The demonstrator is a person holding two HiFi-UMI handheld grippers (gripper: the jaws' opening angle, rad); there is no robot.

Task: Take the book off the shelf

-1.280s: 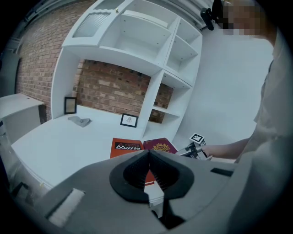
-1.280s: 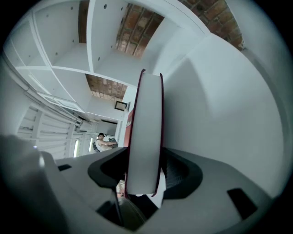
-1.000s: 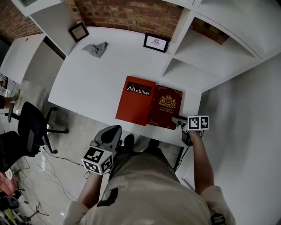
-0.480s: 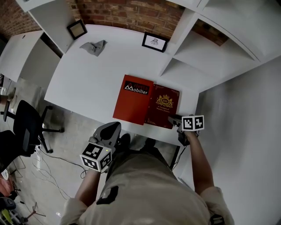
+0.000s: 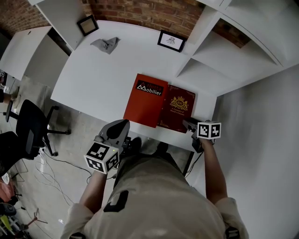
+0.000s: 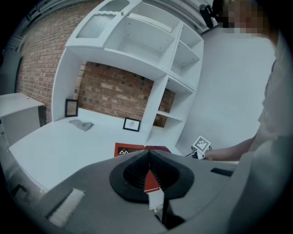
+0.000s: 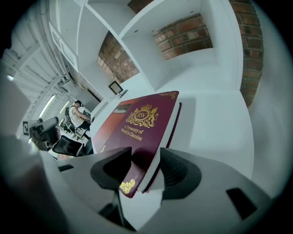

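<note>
At the near right edge of the desk (image 5: pixel 103 79), gripping the maroon book (image 5: pixel 176 108) by its near corner with the right tool (image 5: pixel 190 125), jaws clamped across cover and pages, probably to settle it flat beside the red book (image 5: pixel 145 100). Hardbound, gold crest and lettering, already off the shelf (image 5: pixel 219 65). Holding the left tool (image 5: pixel 116 133) closed, empty, clear of the desk.

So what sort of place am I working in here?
Probably an office or study: a white desk flanked by white open shelving against a red brick wall, a black swivel office chair beside it, and a small black-framed picture standing on the desk.
</note>
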